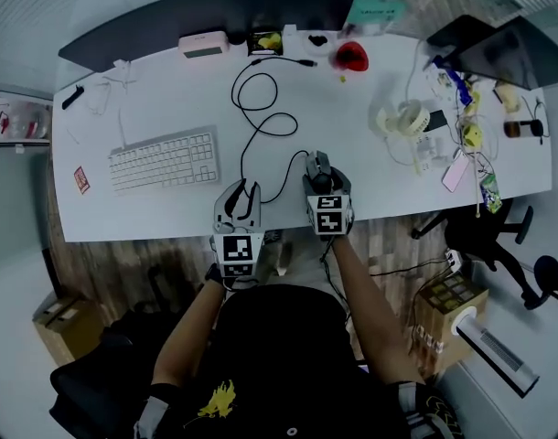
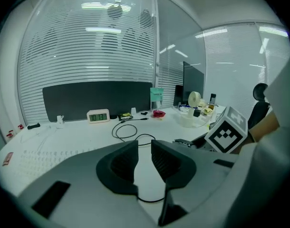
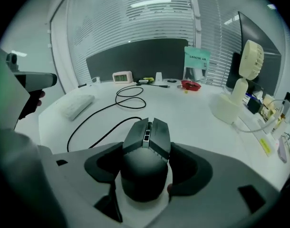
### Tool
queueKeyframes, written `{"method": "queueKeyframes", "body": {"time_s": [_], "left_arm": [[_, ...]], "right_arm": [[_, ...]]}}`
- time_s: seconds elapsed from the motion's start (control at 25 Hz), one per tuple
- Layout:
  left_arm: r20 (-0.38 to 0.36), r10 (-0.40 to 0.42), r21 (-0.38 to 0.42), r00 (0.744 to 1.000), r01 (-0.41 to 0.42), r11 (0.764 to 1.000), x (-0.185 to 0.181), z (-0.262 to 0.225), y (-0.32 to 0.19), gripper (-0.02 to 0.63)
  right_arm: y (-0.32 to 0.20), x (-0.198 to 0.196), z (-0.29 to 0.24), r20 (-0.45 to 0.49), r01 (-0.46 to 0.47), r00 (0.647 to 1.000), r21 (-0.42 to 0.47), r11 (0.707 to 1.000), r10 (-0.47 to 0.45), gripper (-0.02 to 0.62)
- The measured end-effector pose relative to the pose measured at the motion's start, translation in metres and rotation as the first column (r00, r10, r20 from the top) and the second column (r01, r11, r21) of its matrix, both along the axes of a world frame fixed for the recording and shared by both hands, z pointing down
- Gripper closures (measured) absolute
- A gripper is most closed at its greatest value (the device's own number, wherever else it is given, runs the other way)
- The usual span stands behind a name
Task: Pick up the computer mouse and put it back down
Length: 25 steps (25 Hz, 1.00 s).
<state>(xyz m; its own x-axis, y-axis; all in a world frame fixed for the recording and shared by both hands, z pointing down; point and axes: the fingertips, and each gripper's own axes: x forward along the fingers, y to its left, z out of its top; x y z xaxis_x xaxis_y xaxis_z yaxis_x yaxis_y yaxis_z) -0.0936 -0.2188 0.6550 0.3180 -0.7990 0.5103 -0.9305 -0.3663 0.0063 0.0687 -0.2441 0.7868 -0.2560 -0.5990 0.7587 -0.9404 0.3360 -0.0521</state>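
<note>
Judging by its look, the computer mouse (image 3: 146, 167) is light, rigid and smooth-shelled, best pinched across its flanks. The right gripper (image 3: 148, 148) clamps it so at the desk's (image 1: 380, 186) 6 o'clock edge, with the cable (image 1: 252, 126) trailing toward 11. The left gripper (image 2: 144, 158) is empty, its jaws nearly together.

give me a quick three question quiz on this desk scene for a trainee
1. True or false: the left gripper has nothing between its jaws.
2. What sits between the jaws of the right gripper? A the fan, B the computer mouse, C the clock.
3. In the head view, on which side of the computer mouse does the keyboard lie?

Key: 1 true; 2 B; 3 on its left.
</note>
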Motion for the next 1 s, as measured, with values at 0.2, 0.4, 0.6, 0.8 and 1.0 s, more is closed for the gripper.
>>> {"method": "queueKeyframes", "body": {"time_s": [0.2, 0.4, 0.6, 0.8, 1.0], "left_arm": [[-0.014, 0.014, 0.005, 1.0, -0.014, 1.0, 0.009, -0.011, 0.005, 0.511], [-0.015, 0.013, 0.117, 1.0, -0.011, 0.993, -0.004, -0.081, -0.001, 0.505], [-0.08, 0.018, 0.388, 0.997, 0.014, 0.922, -0.016, -0.188, -0.001, 0.507], [-0.104, 0.032, 0.571, 0.994, 0.034, 0.821, -0.019, -0.289, 0.005, 0.562], [-0.113, -0.011, 0.636, 0.994, 0.081, 0.767, -0.037, -0.337, 0.016, 0.594]], "right_arm": [[0.005, 0.004, -0.002, -0.004, -0.059, 0.998, 0.0, 0.998, 0.059, 0.249], [-0.01, 0.007, -0.129, 0.151, -0.132, 0.984, 0.243, 0.961, 0.097, 0.258], [0.005, 0.015, -0.287, 0.196, -0.146, 0.98, 0.529, 0.836, 0.047, 0.414], [0.029, 0.029, -0.398, 0.27, -0.23, 0.961, 0.667, 0.708, 0.058, 0.58], [0.051, 0.025, -0.456, 0.288, -0.219, 0.957, 0.751, 0.623, -0.012, 0.581]]}}
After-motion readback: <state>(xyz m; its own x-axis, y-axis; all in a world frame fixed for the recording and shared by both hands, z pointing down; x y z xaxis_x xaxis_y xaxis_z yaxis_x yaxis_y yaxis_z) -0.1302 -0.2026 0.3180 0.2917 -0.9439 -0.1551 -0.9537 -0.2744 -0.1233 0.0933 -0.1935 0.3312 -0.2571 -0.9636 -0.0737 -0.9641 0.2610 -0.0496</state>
